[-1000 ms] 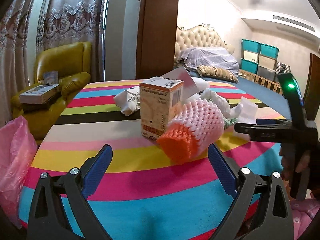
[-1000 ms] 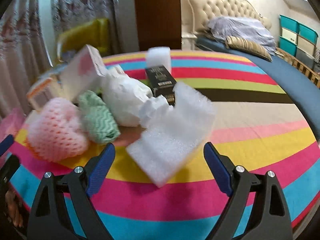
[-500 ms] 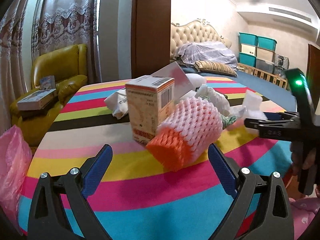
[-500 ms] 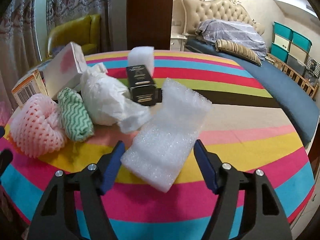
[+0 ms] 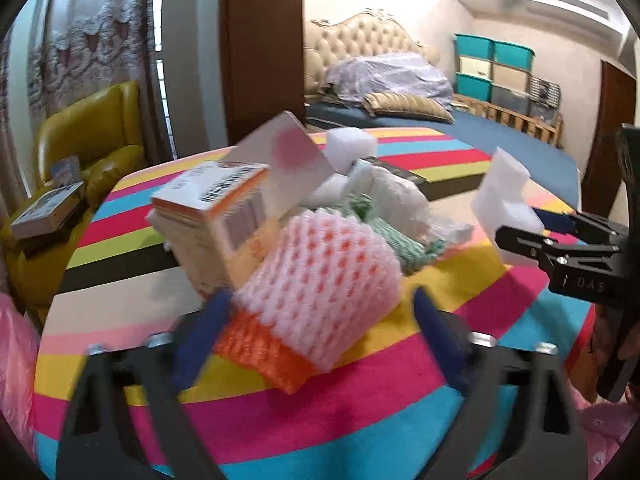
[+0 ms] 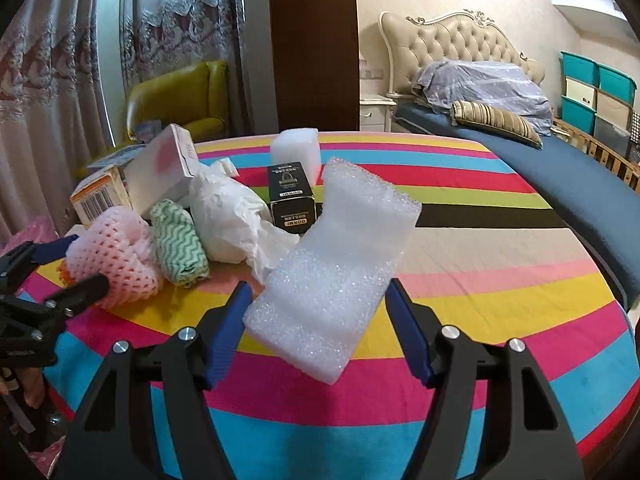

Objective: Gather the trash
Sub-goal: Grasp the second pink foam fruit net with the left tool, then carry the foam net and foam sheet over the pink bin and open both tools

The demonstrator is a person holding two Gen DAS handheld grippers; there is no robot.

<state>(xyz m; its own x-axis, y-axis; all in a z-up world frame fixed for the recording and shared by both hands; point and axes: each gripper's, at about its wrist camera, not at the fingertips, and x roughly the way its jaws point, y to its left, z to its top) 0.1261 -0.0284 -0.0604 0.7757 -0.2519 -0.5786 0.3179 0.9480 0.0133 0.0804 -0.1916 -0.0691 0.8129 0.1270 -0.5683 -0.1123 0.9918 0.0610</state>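
Observation:
A pile of trash lies on the round striped table point(image 5: 360, 412). My left gripper point(image 5: 320, 328) is open around a pink and orange foam fruit net point(image 5: 316, 292), its fingers either side of it. My right gripper point(image 6: 320, 332) has closed in on a white foam sheet point(image 6: 336, 268), fingers touching or nearly touching its sides. The right gripper also shows in the left wrist view point(image 5: 560, 248) with the foam sheet point(image 5: 504, 204). The net shows in the right wrist view point(image 6: 116, 256).
An orange-white carton point(image 5: 216, 224), a white box point(image 6: 164, 168), a green-white cloth point(image 6: 180, 248), crumpled white paper point(image 6: 228, 220), a black box point(image 6: 290, 200) and a foam block point(image 6: 296, 152) lie in the pile. A pink bag point(image 5: 16, 360) hangs left. A yellow armchair point(image 5: 88, 148) stands behind.
My left gripper moved forward so its fingers now flank the foam net. My right gripper narrowed around the white foam sheet.

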